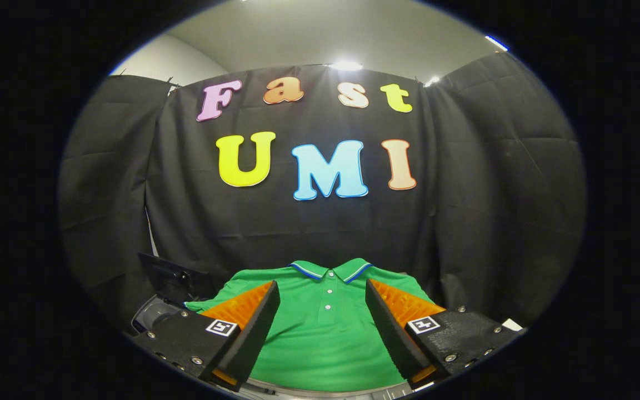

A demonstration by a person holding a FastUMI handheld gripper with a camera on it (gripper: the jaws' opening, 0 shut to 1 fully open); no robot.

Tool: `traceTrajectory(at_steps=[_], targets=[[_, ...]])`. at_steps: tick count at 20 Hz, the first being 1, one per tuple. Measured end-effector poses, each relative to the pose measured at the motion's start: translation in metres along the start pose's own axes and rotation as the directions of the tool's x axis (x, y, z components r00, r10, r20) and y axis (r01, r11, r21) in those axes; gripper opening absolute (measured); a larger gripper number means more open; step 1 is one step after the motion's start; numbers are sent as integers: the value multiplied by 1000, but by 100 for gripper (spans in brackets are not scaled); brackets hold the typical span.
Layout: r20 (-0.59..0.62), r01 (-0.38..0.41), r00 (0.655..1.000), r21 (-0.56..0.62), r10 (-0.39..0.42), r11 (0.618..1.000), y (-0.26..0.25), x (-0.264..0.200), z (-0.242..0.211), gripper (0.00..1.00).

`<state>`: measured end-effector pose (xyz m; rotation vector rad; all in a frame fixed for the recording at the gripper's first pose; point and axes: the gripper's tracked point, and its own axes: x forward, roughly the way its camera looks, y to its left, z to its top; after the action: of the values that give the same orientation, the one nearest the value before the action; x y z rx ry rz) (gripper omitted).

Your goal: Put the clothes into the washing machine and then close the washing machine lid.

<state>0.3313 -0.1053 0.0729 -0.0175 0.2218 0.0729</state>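
We find the claw (323, 303) wide open, holding nothing, above the shirt (323, 339). First step pending: descend and pinch the fabric.

Gripper (323, 294) spread wide, both fingers pointing forward toward far side, tips well apart, nothing clamped between them, left finger (253, 322) and right finger (392, 322) level.

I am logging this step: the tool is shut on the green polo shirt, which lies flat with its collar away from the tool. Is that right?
Not quite. In the gripper view the tool is open, its fingers apart above the green polo shirt, not pressing it. The shirt does lie flat, collar away.
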Motion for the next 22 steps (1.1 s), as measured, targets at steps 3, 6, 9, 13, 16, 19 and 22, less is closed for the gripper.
traceTrajectory(at_steps=[3,6,9,13,16,19,22], targets=[[-49,0,999,-1,0,1000,1,28,-10,96],[-113,0,994,1,0,1000,1,58,-24,96],[-157,1,988,-17,-3,1000,3,76,-34,96],[-210,7,978,-7,-8,1000,0,102,-43,96],[-248,6,969,-1,-6,1000,-2,117,-47,96],[-315,-6,949,-24,-2,1000,-3,130,-58,96],[-391,-18,920,-49,-3,999,-5,139,-74,96]])
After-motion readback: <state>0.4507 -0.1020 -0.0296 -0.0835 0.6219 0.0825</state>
